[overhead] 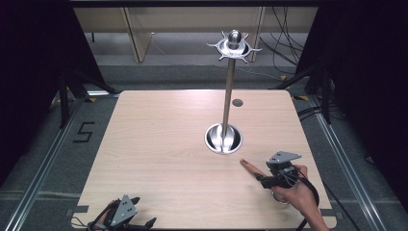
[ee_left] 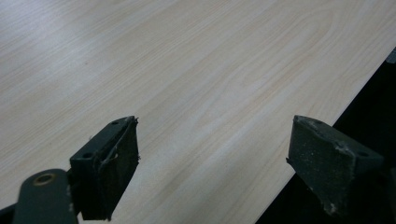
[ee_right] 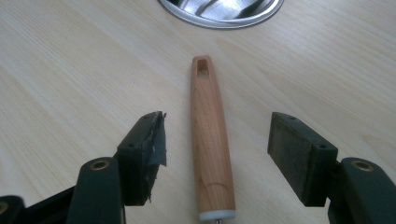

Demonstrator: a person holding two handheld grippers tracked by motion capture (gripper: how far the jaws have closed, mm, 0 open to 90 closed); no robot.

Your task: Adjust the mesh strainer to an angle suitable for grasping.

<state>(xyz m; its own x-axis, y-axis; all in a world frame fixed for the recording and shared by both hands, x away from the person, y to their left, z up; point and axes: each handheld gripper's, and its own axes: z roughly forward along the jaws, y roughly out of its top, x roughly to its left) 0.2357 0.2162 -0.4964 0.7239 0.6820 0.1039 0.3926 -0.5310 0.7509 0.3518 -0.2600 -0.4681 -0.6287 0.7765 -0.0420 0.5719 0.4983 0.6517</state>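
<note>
My right gripper [ee_right: 217, 154]: jaws apart, straddling wooden handle [ee_right: 210, 149], untouched | handle: light, rigid, smooth; clamp mid-length | my left gripper [ee_left: 217, 163]: open, empty over bench [ee_left: 196, 70]

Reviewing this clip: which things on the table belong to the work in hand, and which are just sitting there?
In play:
- wooden handle, lying between the right gripper's open jaws, not yet pinched
- steel hanging stand, its round base just beyond the handle's holed end

Idle:
- left gripper, open over bare table
- dark round spot on the tabletop
</note>
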